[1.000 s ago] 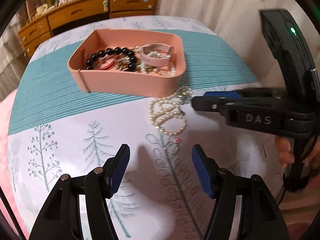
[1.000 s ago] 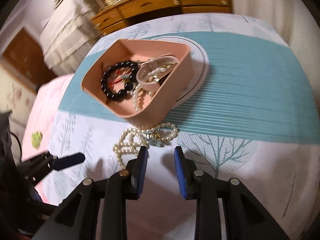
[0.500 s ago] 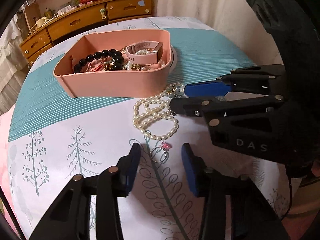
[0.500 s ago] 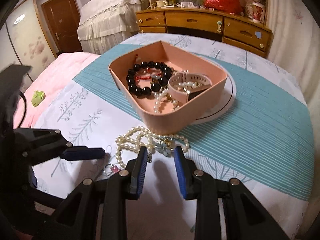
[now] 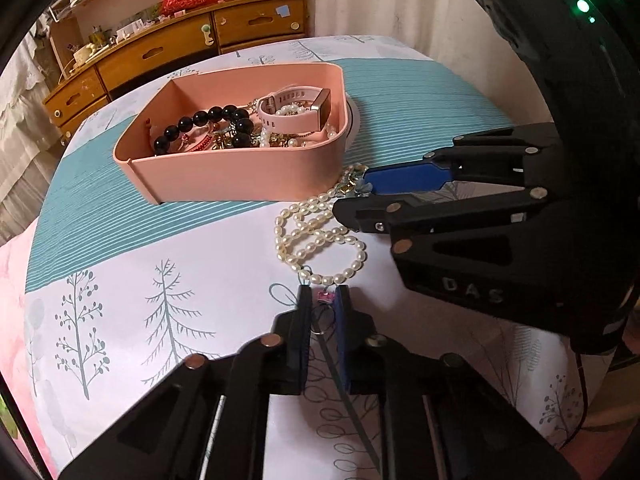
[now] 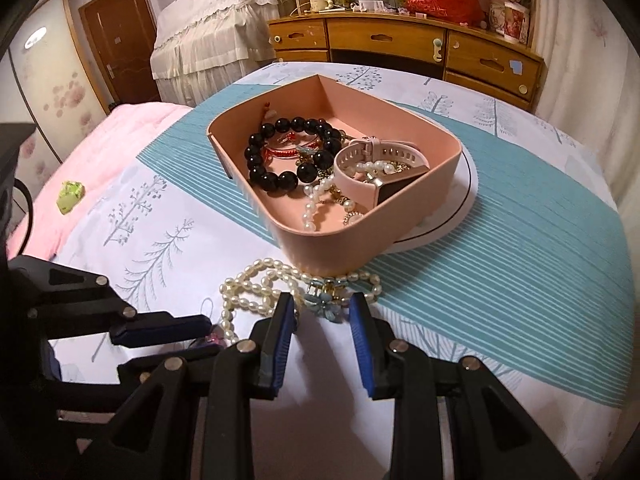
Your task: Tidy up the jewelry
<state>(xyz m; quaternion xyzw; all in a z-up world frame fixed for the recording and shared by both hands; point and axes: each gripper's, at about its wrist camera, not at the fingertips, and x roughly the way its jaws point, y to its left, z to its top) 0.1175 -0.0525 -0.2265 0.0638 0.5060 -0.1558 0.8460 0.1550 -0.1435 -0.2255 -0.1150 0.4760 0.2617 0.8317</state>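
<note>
Left tool (image 5: 324,300) pinching pink-stone ring (image 5: 325,297) — right tool (image 6: 323,310) parted over pearl necklace (image 6: 256,286)

The tray (image 6: 404,216) was pink, the beads (image 6: 276,178) black, the pearls (image 5: 320,236) white, the tablecloth (image 5: 120,280) white with teal stripes and trees.

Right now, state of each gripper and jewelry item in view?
left gripper: shut on ring
ring: pinched, on tablecloth
right gripper: open, straddling flower charm
pearl necklace: loose outside tray
pink tray: holds bracelets, watch
pink watch: strap closed, in tray
</note>
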